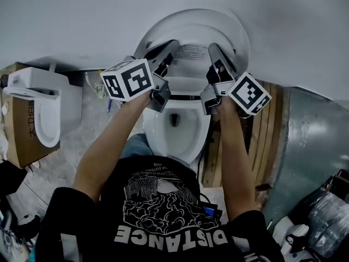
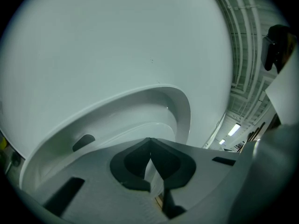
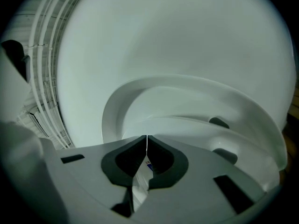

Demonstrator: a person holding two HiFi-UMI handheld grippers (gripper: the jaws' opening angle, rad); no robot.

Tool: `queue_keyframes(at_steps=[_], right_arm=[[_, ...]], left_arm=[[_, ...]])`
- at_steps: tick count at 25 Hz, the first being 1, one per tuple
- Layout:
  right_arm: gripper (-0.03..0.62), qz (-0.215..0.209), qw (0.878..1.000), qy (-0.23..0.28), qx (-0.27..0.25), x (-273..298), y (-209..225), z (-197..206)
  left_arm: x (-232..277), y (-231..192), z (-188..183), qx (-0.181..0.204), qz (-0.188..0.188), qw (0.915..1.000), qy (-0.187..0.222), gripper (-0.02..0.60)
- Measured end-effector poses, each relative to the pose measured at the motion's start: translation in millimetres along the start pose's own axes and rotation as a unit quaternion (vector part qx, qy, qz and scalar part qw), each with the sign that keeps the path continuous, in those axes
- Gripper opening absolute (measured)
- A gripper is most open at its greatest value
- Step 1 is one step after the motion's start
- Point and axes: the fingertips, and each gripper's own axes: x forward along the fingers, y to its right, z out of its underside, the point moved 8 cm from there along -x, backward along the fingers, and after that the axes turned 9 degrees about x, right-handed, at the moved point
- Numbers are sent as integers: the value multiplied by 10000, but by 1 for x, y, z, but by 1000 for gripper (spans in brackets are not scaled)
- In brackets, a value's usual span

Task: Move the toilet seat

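The white toilet (image 1: 177, 130) stands in front of me with its bowl uncovered. Its seat (image 1: 191, 34) is raised, leaning back with the lid toward the wall. My left gripper (image 1: 173, 43) is shut, tips together at the seat's left arc. My right gripper (image 1: 212, 47) is shut too, at the right arc. Neither holds anything. In the left gripper view the closed tips (image 2: 150, 140) point at the seat's underside (image 2: 140, 115), which carries a dark bumper (image 2: 84, 141). The right gripper view has the same: shut tips (image 3: 146, 136) just below the seat ring (image 3: 196, 90). Whether the tips touch the seat I cannot tell.
A second white toilet part (image 1: 38, 102) rests on a cardboard box (image 1: 19, 141) at the left. Wooden planks (image 1: 267, 130) and a grey metal panel (image 1: 308, 146) stand close on the right. The pale wall (image 1: 82, 15) runs behind the toilet. Dark bags (image 1: 327, 217) lie at the lower right.
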Motion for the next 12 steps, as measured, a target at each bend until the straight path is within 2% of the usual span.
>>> queue_keyframes(at_steps=[12], right_arm=[[20,-27,9982,-237,-553,-24,-21,20]], left_arm=[[-17,24,7,249,-178,9995,68,14]])
